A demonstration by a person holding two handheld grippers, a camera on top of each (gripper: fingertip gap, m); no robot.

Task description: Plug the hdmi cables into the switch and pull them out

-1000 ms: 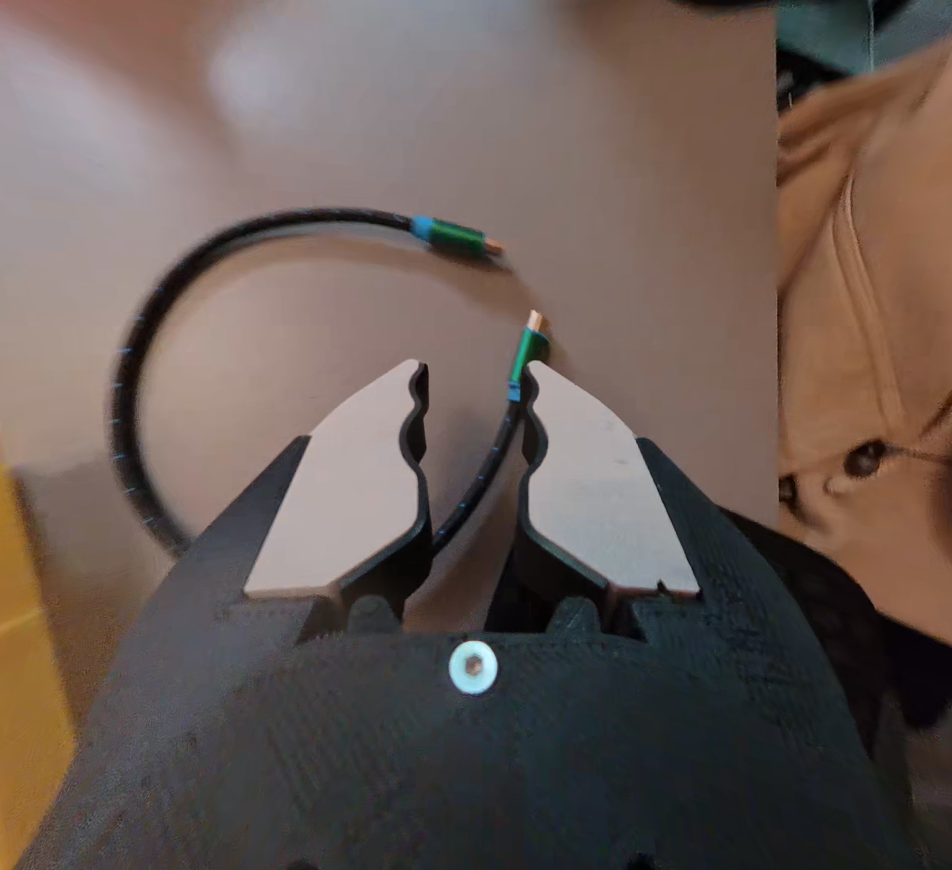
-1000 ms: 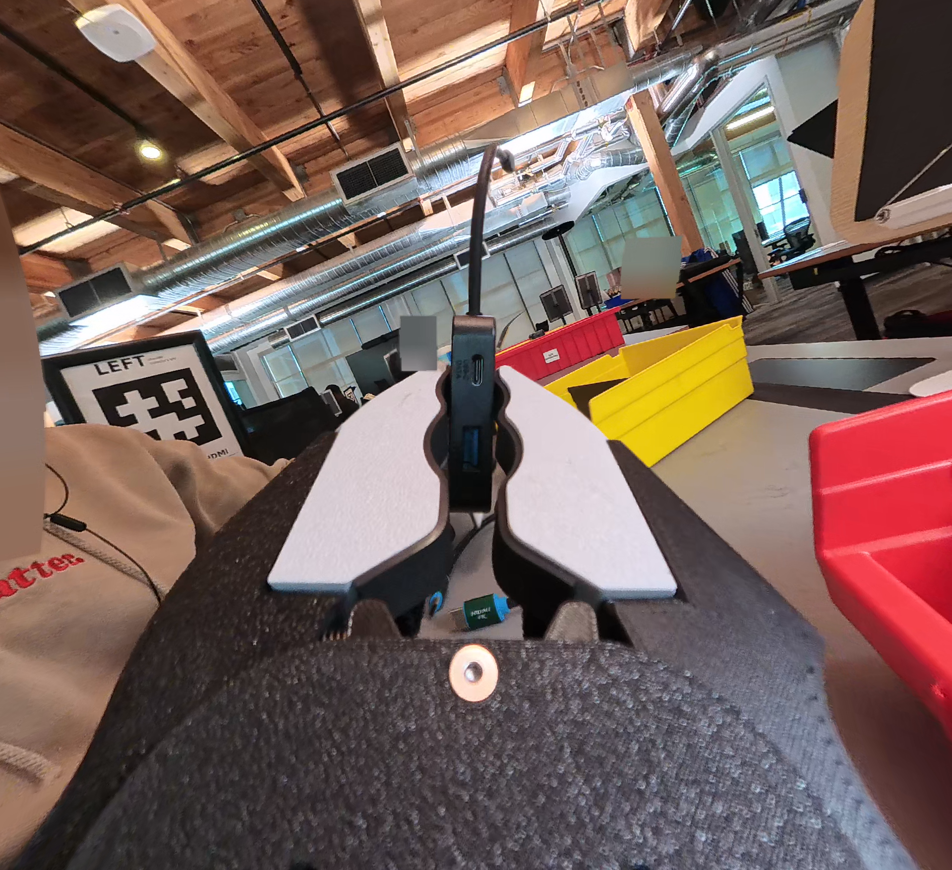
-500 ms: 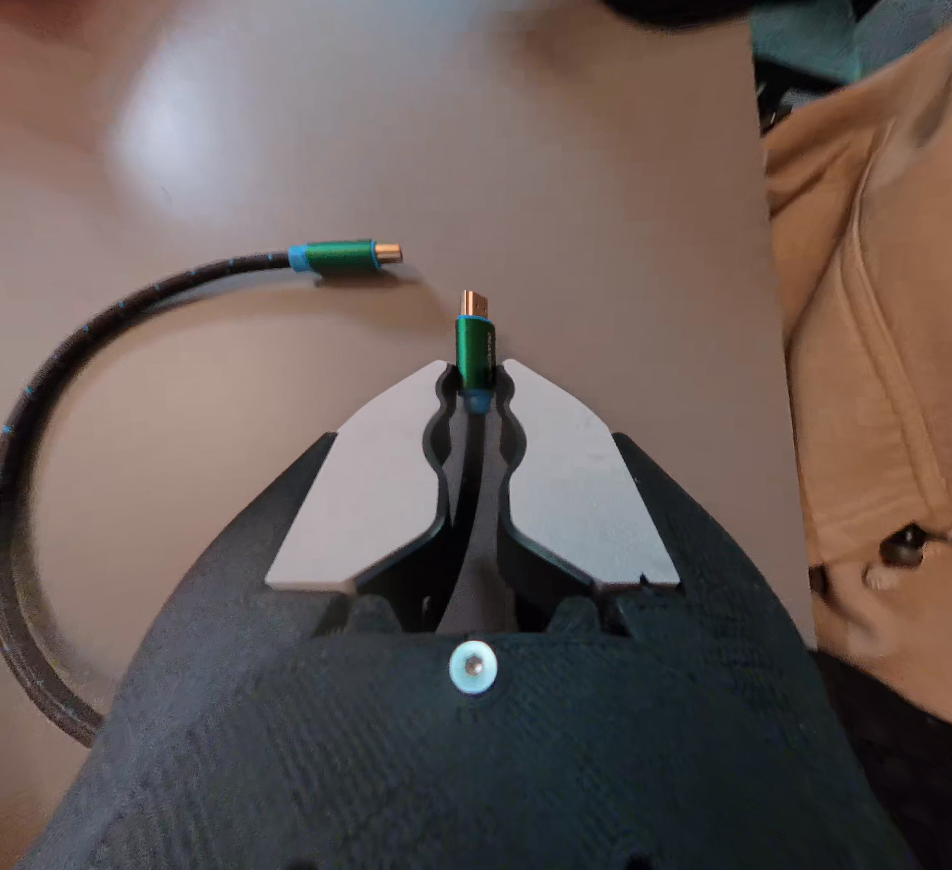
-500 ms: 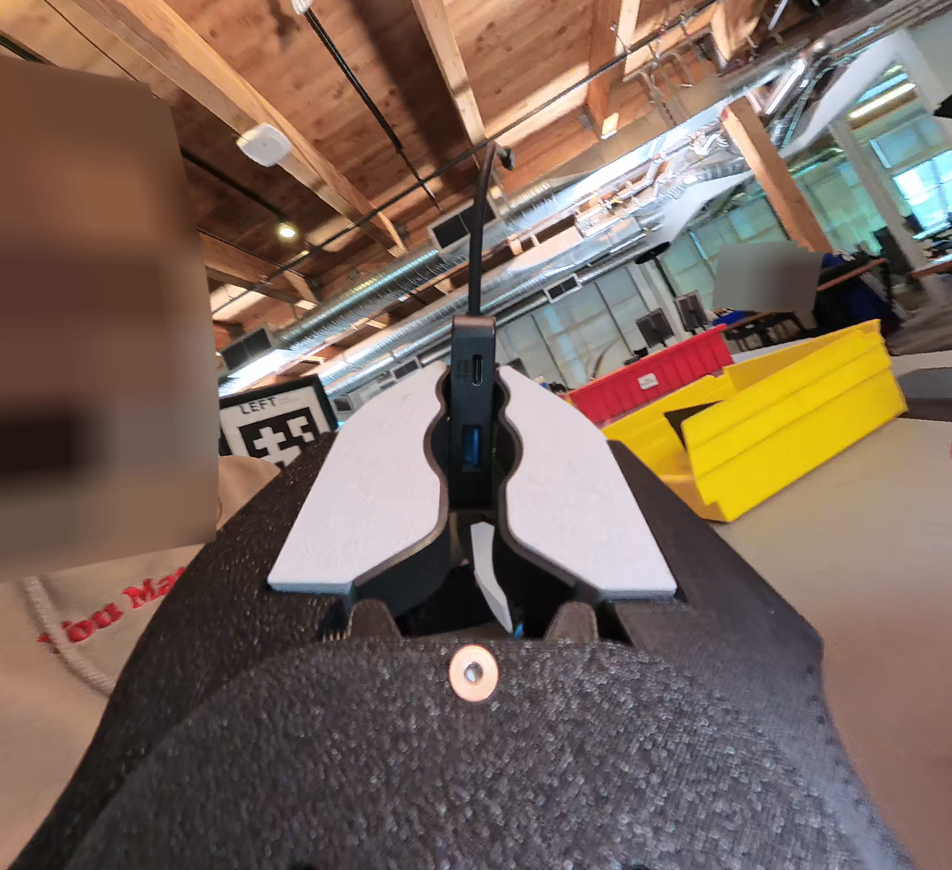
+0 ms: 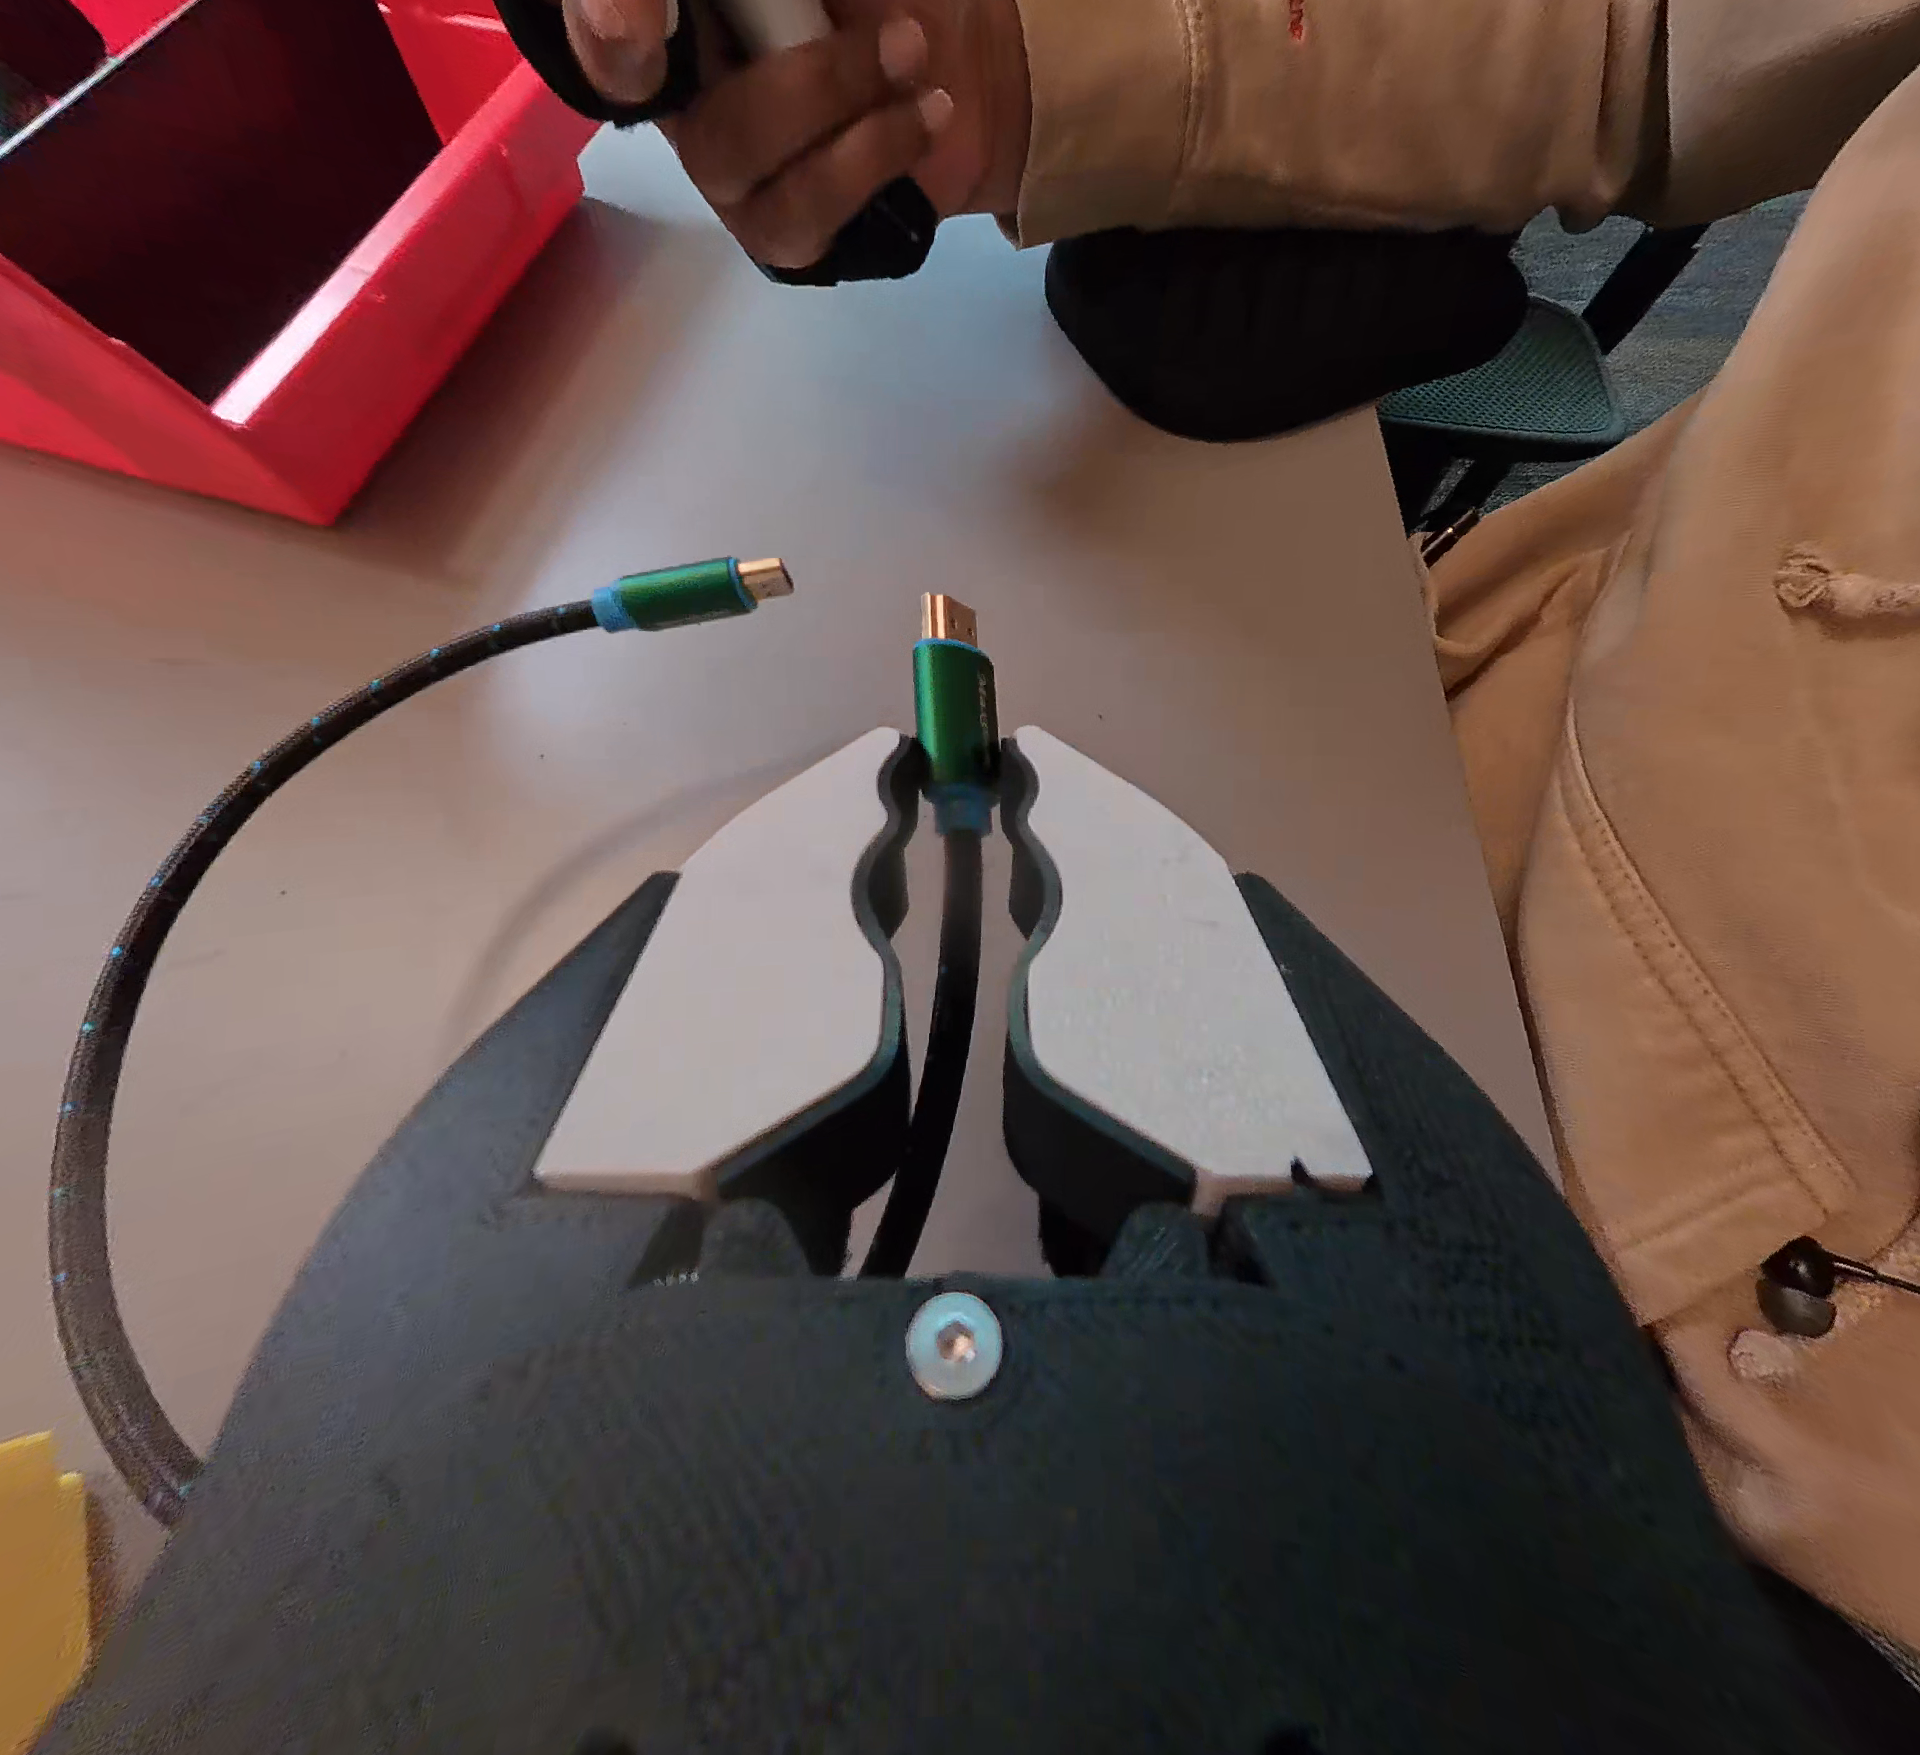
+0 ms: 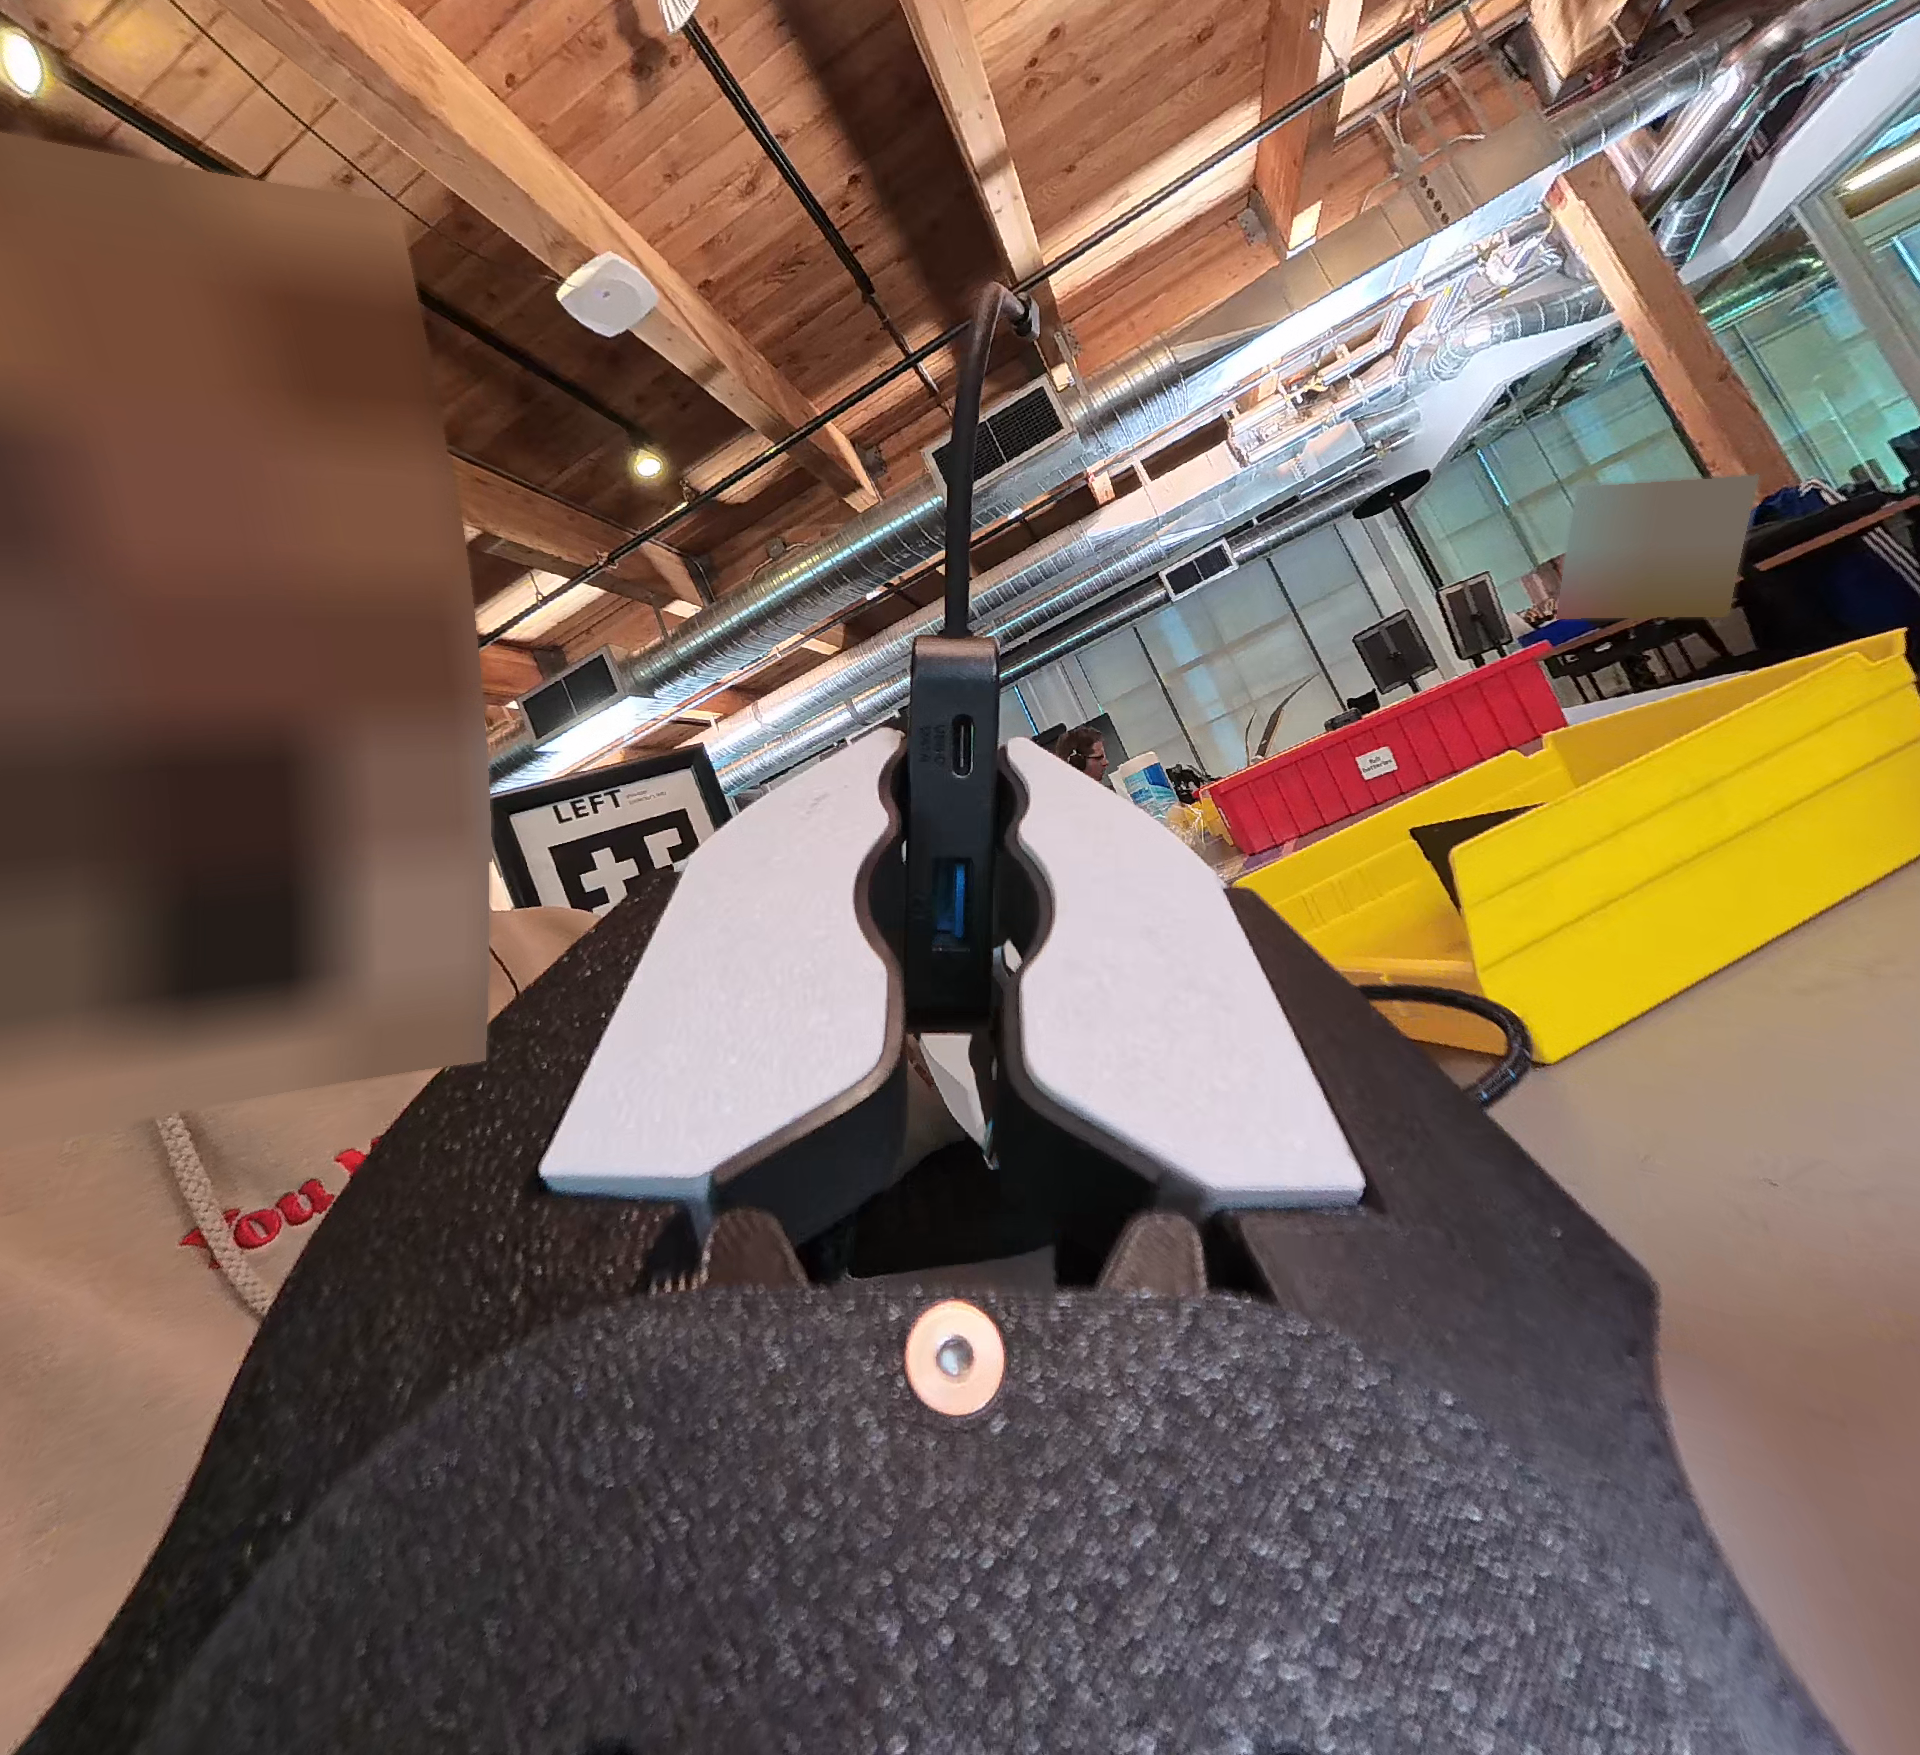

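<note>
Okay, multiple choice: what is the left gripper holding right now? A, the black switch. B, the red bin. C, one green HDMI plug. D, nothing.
C: the left gripper has its fingers closed on a green HDMI plug, gold tip pointing forward, while the other plug lies free on the table.

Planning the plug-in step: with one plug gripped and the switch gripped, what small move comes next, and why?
Probably bring the left tool and its green HDMI plug toward the switch in the right tool. Both are clamped, the plug's gold tip is free, and nothing is plugged in yet.
</note>
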